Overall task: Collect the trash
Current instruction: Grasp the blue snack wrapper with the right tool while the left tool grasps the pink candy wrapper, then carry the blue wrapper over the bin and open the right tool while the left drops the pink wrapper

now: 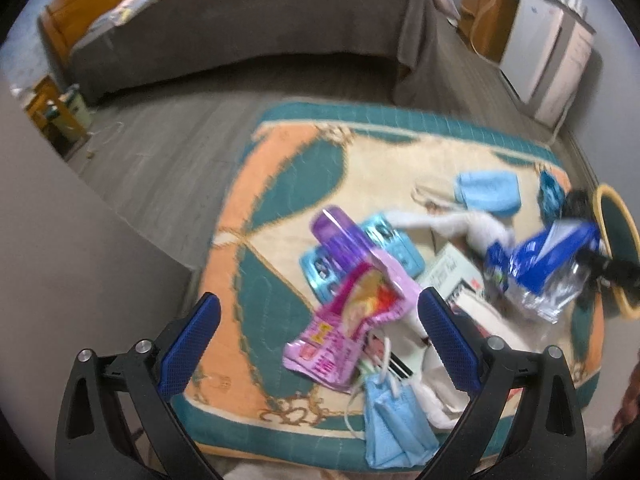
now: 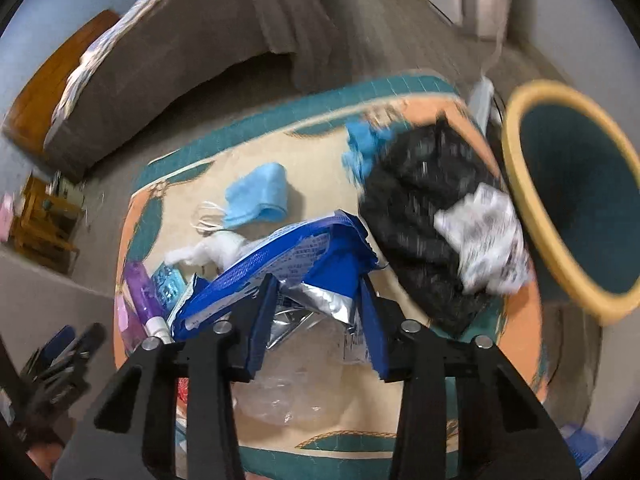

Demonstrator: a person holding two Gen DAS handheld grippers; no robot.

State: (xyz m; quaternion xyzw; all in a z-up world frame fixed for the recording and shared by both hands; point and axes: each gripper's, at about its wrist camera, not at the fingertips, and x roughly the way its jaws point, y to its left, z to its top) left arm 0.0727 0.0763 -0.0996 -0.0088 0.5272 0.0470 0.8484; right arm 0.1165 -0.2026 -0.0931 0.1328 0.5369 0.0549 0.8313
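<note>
Trash lies scattered on a patterned rug (image 1: 280,168). My left gripper (image 1: 320,340) stands open over a pink wrapper (image 1: 344,336), with one pad on each side and apart from it. A purple bottle (image 1: 340,236), teal blister packs (image 1: 390,240) and a blue face mask (image 1: 396,428) lie close by. My right gripper (image 2: 316,316) is shut on a blue foil bag (image 2: 304,256); its crumpled silver inside sits between the pads. Clear plastic (image 2: 296,384) lies under it. In the left wrist view the same blue foil bag (image 1: 548,256) shows at the right, by the right gripper (image 1: 612,268).
A yellow-rimmed teal bin (image 2: 516,184) stands at the rug's right edge. Beside it lie a black bag (image 2: 416,216) and crumpled white paper (image 2: 484,240). Another blue mask (image 2: 260,196) and white tissue (image 2: 212,250) lie mid-rug. A grey-covered bed (image 1: 248,32) stands behind, a white cabinet (image 1: 548,52) at far right.
</note>
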